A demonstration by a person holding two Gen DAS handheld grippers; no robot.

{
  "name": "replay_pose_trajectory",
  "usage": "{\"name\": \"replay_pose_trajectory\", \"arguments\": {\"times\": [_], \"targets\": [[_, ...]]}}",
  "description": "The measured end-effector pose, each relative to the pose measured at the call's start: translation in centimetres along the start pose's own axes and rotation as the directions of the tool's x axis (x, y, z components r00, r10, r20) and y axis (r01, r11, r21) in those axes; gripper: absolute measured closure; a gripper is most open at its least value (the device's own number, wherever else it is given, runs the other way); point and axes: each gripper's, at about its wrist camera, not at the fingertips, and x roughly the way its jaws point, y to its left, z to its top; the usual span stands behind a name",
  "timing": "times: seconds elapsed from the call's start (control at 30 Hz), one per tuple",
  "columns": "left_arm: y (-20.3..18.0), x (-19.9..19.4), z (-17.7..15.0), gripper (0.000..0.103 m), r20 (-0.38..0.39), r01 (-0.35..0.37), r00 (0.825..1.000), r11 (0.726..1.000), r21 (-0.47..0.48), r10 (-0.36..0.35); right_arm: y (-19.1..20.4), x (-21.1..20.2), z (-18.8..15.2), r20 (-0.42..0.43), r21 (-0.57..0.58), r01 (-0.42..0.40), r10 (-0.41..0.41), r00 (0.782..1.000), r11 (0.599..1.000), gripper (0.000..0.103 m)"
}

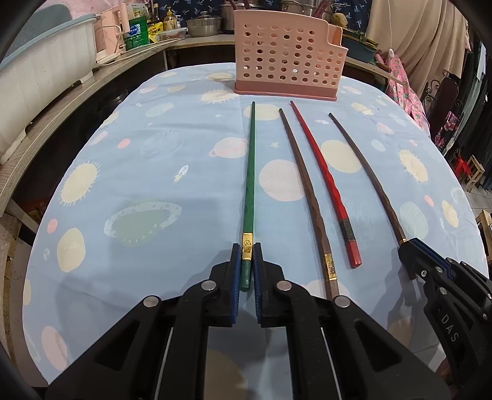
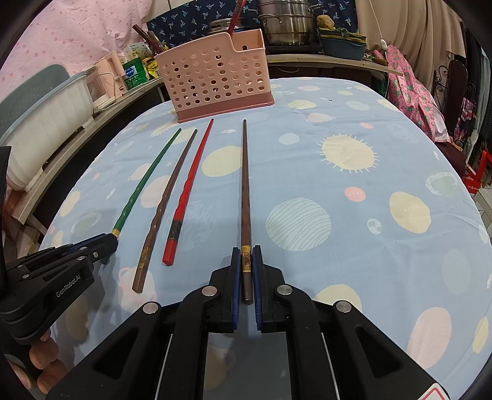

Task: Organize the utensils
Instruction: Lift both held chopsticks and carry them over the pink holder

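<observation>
Four chopsticks lie side by side on the blue planet-print tablecloth, tips toward a pink perforated utensil holder at the far end. My left gripper is shut on the gold-banded near end of the green chopstick. My right gripper is shut on the gold-banded end of the rightmost brown chopstick. Between them lie a second brown chopstick and a red chopstick, both free. In the left wrist view the right gripper appears at the right, around the brown chopstick.
A wooden counter runs along the left with a pale dish rack, bottles and pots behind. Metal pots and a blue basin stand beyond the holder. Cloth and chairs crowd the right side.
</observation>
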Motion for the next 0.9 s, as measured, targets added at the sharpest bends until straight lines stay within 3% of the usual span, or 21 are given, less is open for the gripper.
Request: {"name": "replay_pose_trajectory", "arguments": {"times": [0.17,0.37,0.67,0.9], "targets": [[0.4,-0.4,0.1,0.096,0.0,0.01,1.0,1.0,-0.007,-0.01,0.0,0.0,0.0,-0.003,0.005,-0.004,0.004,1.0,1.0,0.096],[1.3,-2.9,1.0,0.096,0.053,0.018,0.998,1.0,-0.013,-0.017,-0.2,-1.4,0.0,0.01,0.032,-0.024,0.024,1.0,0.999,0.096],[2.0,-7.7,3.3,0.096,0.153,0.056,0.987,0.998,-0.026,-0.051,-0.5,-6.2,2.6,0.132,0.055,-0.062,0.054,0.99,0.997,0.096],[2.5,-10.8,6.0,0.096,0.221,0.057,0.974,0.998,-0.037,-0.048,-0.7,-10.0,6.0,0.248,0.05,-0.077,0.062,0.967,0.996,0.096]]}}
